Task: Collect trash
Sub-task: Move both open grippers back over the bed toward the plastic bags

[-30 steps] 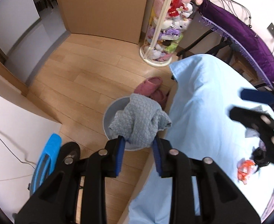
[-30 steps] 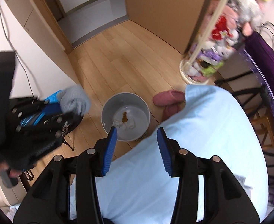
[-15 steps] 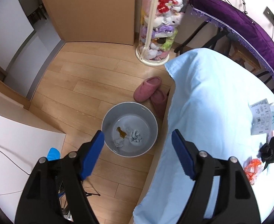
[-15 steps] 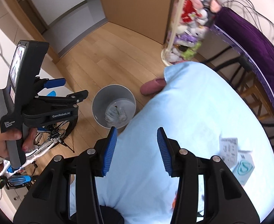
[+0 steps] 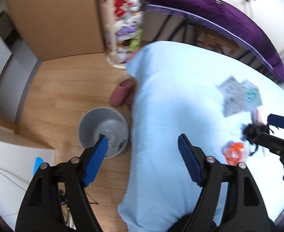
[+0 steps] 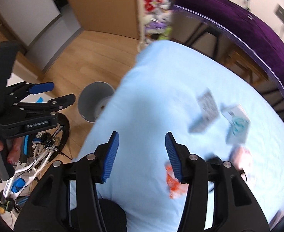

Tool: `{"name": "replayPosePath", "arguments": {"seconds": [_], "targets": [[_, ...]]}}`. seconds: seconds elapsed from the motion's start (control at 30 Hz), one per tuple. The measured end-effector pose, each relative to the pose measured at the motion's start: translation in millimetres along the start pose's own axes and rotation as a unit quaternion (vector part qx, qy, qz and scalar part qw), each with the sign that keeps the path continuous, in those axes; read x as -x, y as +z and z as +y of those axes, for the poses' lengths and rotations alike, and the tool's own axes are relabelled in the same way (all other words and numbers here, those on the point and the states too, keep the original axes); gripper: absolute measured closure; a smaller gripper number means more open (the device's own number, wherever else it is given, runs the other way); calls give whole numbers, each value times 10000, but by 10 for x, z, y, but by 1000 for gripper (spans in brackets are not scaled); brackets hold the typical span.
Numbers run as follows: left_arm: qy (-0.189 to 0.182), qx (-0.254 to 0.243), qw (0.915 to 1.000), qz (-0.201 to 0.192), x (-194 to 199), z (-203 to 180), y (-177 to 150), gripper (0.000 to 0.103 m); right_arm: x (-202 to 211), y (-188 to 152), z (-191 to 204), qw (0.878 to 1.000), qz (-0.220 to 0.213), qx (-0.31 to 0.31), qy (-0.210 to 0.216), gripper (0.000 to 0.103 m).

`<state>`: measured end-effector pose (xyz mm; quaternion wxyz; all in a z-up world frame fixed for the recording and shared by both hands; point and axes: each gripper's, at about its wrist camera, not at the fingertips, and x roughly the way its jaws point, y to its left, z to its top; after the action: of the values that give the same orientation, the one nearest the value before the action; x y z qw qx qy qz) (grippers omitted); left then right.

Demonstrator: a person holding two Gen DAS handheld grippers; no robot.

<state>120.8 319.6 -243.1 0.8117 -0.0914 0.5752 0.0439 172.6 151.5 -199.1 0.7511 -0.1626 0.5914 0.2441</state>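
Observation:
A grey trash bin (image 5: 103,131) stands on the wood floor beside the bed; it also shows in the right wrist view (image 6: 95,100). On the light blue bedsheet (image 5: 176,106) lie an orange wrapper (image 5: 233,151), printed paper leaflets (image 5: 231,94), a teal-marked packet (image 5: 253,96), a pinkish item (image 5: 258,115) and a black tangle (image 5: 250,130). The orange wrapper (image 6: 173,181) and leaflets (image 6: 207,110) show blurred in the right wrist view. My left gripper (image 5: 143,148) is open and empty, over the bed edge and bin. My right gripper (image 6: 142,150) is open and empty above the sheet, left of the wrapper.
Pink slippers (image 5: 121,94) lie on the floor by the bed corner. A stand of plush toys (image 5: 122,19) is behind them. A purple bench (image 5: 219,23) runs along the far side. A bicycle (image 6: 35,164) stands left of the bed.
The left gripper let go of the grey cloth into the bin and opened wide. Both grippers have since swung right, from the bin toward the trash on the bed.

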Motion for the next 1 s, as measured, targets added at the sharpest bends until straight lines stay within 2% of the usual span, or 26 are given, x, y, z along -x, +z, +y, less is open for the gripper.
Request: {"name": "replayPosePath", "arguments": {"seconds": [0.13, 0.27, 0.5, 0.73, 0.87, 1.0], "targets": [[-229, -346, 9991, 33, 33, -450, -58, 28, 114, -338, -405, 9985, -11, -473, -268, 48], [-425, -703, 9966, 107, 29, -934, -139, 28, 221, -725, -806, 9939, -45, -975, -513, 36], [-622, -1233, 9900, 301, -85, -1657, -339, 28, 265, -1408, -1364, 9828, 11, -1719, -679, 36], [-674, -1690, 9822, 461, -271, -2173, -551, 28, 65, -1934, -1550, 9743, 99, -2171, -586, 36], [-736, -1893, 9775, 573, -424, -2353, -667, 28, -95, -2089, -1592, 9691, 105, -2394, -584, 36], [-818, -2028, 9736, 660, -569, -2508, -731, 28, -205, -2200, -1743, 9625, 20, -2604, -759, 36]]}}
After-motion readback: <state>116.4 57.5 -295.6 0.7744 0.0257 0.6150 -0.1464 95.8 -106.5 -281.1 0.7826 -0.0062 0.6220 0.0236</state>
